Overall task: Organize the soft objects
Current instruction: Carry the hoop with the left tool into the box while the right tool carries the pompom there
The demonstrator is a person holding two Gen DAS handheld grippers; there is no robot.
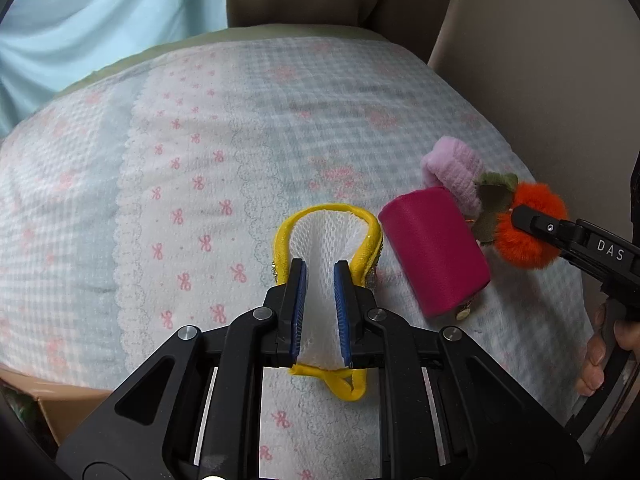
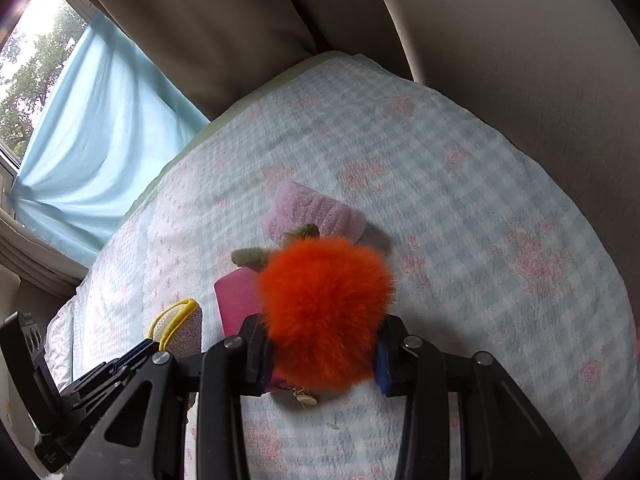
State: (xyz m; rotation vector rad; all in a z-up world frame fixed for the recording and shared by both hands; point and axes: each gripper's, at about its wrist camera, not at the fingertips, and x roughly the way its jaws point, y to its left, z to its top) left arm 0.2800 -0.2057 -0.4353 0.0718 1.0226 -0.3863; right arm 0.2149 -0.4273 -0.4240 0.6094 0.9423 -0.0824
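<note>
The left gripper (image 1: pixel 320 276) pinches the white mesh of a yellow-rimmed scrub pad (image 1: pixel 326 236), whose long axis runs along the fingers, on the checked blue quilt (image 1: pixel 200 128). Just right lies a magenta cylindrical roll (image 1: pixel 434 250). Beyond it, the right gripper (image 2: pixel 324 350) clamps a fluffy orange pom-pom (image 2: pixel 326 308) beside a pink knitted band (image 2: pixel 316 212).

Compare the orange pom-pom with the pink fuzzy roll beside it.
The orange pom-pom is round with long fluffy fur; the pink fuzzy roll is a ribbed, short-piled bundle. The pom-pom sits between the fingers of the right gripper; the pink roll lies free on the checked blanket. The pom-pom carries green leaves; the roll is plain. Both are soft.
</note>
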